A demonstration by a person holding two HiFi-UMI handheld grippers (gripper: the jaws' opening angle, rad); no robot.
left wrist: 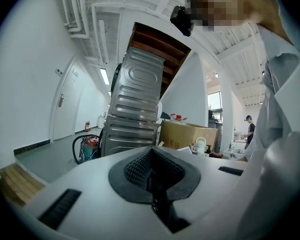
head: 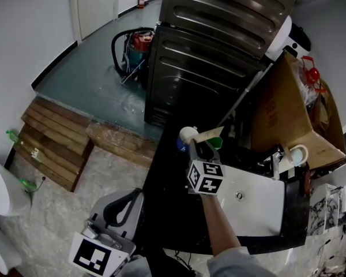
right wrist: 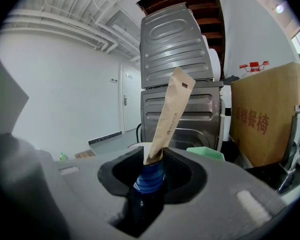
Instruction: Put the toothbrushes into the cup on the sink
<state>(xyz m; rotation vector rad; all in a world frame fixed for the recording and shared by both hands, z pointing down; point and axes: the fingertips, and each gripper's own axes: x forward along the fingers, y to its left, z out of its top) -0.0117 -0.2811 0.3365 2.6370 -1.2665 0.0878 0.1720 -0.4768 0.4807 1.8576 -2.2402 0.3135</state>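
Observation:
A blue ribbed cup point(right wrist: 149, 180) stands on the black counter left of the white sink point(head: 259, 206). A toothbrush in a brown paper sleeve point(right wrist: 171, 115) leans upright in the cup, free of the pads. My right gripper point(right wrist: 150, 166) is open, with its jaws on either side of the cup. In the head view this right gripper point(head: 198, 150) reaches to the blue cup point(head: 181, 145), and the paper sleeve point(head: 209, 134) slants over it. My left gripper point(head: 130, 201) hangs low at the left, away from the counter. In its own view the left gripper point(left wrist: 152, 181) has its pads together with nothing between them.
A green dish point(head: 217, 143) and a white round thing point(head: 188, 134) sit beside the cup. A cardboard box point(head: 288, 114) and a white tap point(head: 292, 156) stand behind the sink. Stacked steel appliances point(head: 219, 51) rise behind the counter. A red vacuum cleaner point(head: 135, 48) and wooden planks point(head: 52, 143) are on the floor at the left.

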